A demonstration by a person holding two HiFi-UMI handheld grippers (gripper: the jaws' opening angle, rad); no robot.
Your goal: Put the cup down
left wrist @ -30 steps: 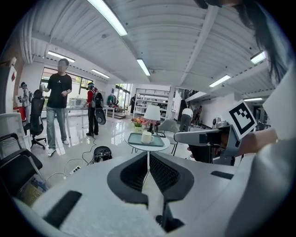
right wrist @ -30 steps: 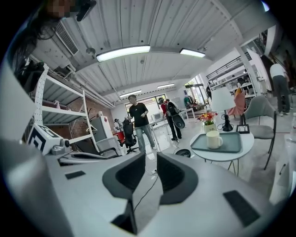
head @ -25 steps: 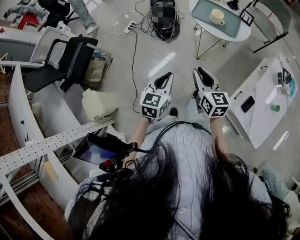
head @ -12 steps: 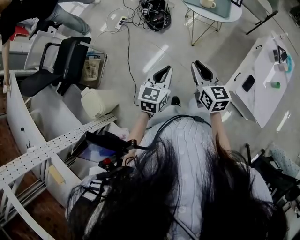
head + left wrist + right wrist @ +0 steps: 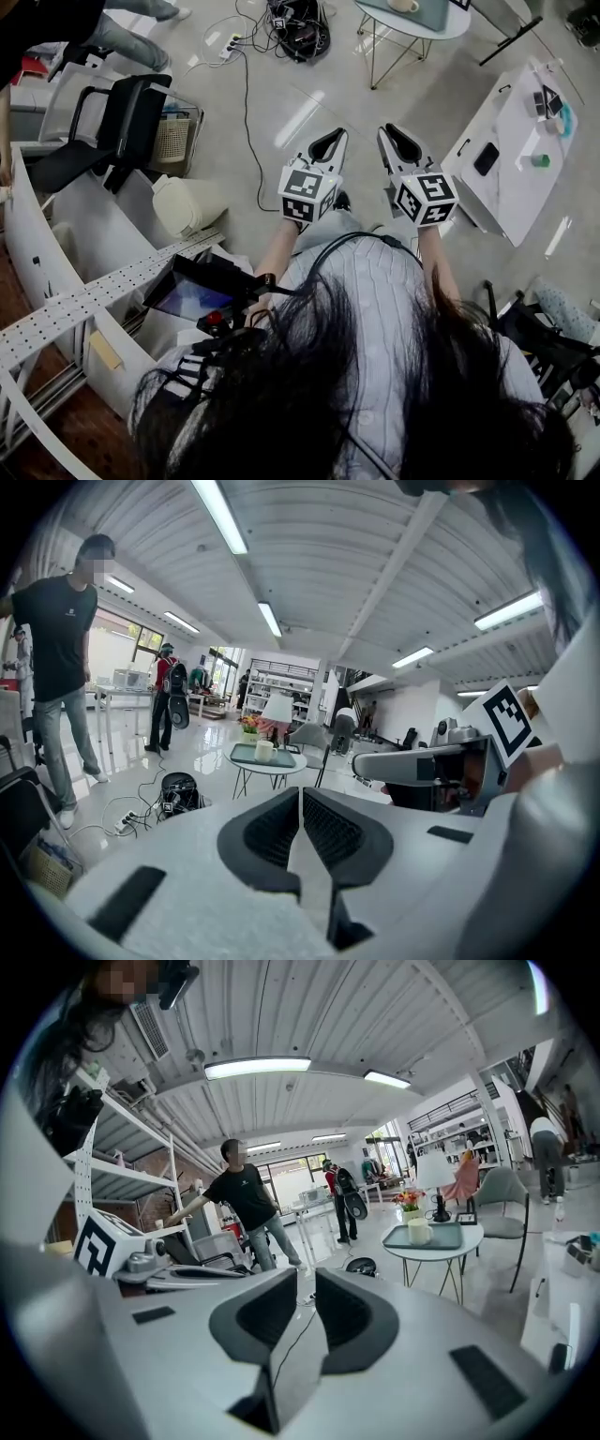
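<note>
Glossy grey workshop floor, with a trailing cable (image 5: pixel 248 103) at 12 o'clock, a black chair (image 5: pixel 122 112) at 10 o'clock and a long white worktop (image 5: pixel 511 141) at 2 o'clock. We list as follows.

Item: cup (image 5: pixel 419 1232). Pale and upright, on a tray (image 5: pixel 448 1237) on the round worktop (image 5: pixel 431 1253). It sits at 1 o'clock at the very top edge of the head view, well apart from both tools.

Item: left hand-held gripper (image 5: pixel 328 142). Clenched, jaws meeting at the tips, nothing between them. It is aimed toward 12 o'clock over bare floor.

Item: right hand-held gripper (image 5: pixel 395 137). Likewise clenched and empty, just beside the left.

Status: we judge the set-down complete. The cup rests on its tray and neither tool touches it. Nothing of the task appears to be left.

Change against a second ago: that frame shows the round worktop and the cup whole, while now the top edge crops them. The long white worktop lies higher in the head view. A standing person's dark sleeve (image 5: pixel 37 21) now shows at 11 o'clock. Both tools keep the same paired, raised pose.
</note>
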